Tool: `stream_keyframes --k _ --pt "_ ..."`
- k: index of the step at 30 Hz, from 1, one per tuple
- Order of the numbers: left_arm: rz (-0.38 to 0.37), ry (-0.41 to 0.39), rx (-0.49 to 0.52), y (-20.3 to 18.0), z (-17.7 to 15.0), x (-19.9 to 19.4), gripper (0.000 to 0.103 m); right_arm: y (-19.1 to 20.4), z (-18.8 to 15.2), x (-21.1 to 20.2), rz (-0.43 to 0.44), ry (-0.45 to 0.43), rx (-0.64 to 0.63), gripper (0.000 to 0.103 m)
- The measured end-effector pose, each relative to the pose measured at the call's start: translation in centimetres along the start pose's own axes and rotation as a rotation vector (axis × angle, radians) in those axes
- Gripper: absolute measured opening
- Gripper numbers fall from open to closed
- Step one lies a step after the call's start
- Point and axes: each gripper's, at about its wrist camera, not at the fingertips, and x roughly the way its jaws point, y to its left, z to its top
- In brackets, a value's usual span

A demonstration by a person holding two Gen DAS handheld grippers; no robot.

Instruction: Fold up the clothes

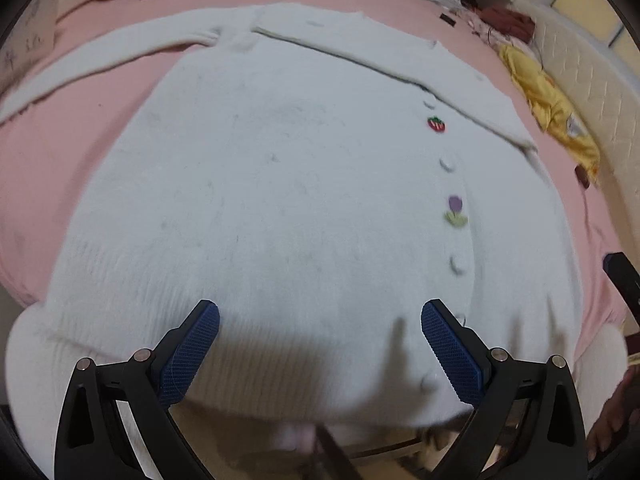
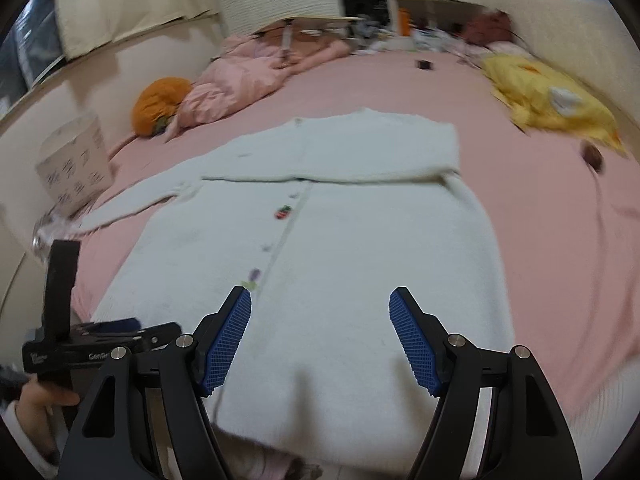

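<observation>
Lying flat on the pink bed (image 2: 540, 240) is one pale cardigan (image 2: 340, 260), one sleeve folded across its chest, the other stretched out, bearing two appliqués: strawberry (image 1: 436, 124) and tulip (image 1: 455, 210). Two hand-held grippers, left hand-held gripper (image 1: 320, 344) and right hand-held gripper (image 2: 320, 340), hover over its hem, jaws apart, empty.

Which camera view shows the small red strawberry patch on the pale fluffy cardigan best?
The left wrist view: the small red strawberry patch is larger there, its green top visible, on the pale fluffy cardigan. In the right wrist view the patch is a tiny, blurred red spot.
</observation>
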Motion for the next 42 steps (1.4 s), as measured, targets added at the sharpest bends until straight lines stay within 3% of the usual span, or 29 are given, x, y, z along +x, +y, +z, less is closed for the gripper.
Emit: stream_keyframes --k 6,12,17,21,24,27,29,32,36,42 --pt "-0.025 0.013 -0.003 0.3 -0.1 1.3 0.102 5.2 6.5 6.3 0.086 0.033 -0.298 0.072" --pt "-0.073 -0.005 -0.038 1.0 -0.3 1.4 0.103 12.4 12.2 17.7 0.085 0.127 -0.548 0.072" --pt "-0.117 -0.025 -0.059 1.6 -0.4 1.2 0.103 16.7 13.7 27.1 0.080 0.265 -0.683 0.072" --pt "-0.140 -0.027 -0.067 2.0 -0.3 1.4 0.103 18.8 13.9 31.6 0.056 0.290 -0.736 0.072" --pt "-0.153 -0.029 -0.072 2.2 -0.2 1.5 0.103 18.2 15.0 32.8 0.065 0.251 -0.666 0.073" --pt "-0.161 -0.033 -0.077 2.2 0.0 1.7 0.103 15.8 15.9 32.9 0.157 0.255 -0.520 0.067" --pt "-0.160 -0.034 -0.077 2.1 0.1 1.8 0.103 14.4 16.2 32.2 0.174 0.240 -0.483 0.032" --pt "-0.154 -0.032 -0.070 2.1 0.1 1.7 0.103 11.7 17.4 31.0 0.286 0.253 -0.323 0.008" --pt "-0.127 -0.025 -0.053 1.7 0.1 1.6 0.103 7.2 18.8 29.3 0.236 0.195 -0.218 0.007" --pt "-0.067 -0.011 -0.009 1.0 0.1 1.7 0.103 -6.4 22.4 22.6 0.126 0.016 0.073 0.007"
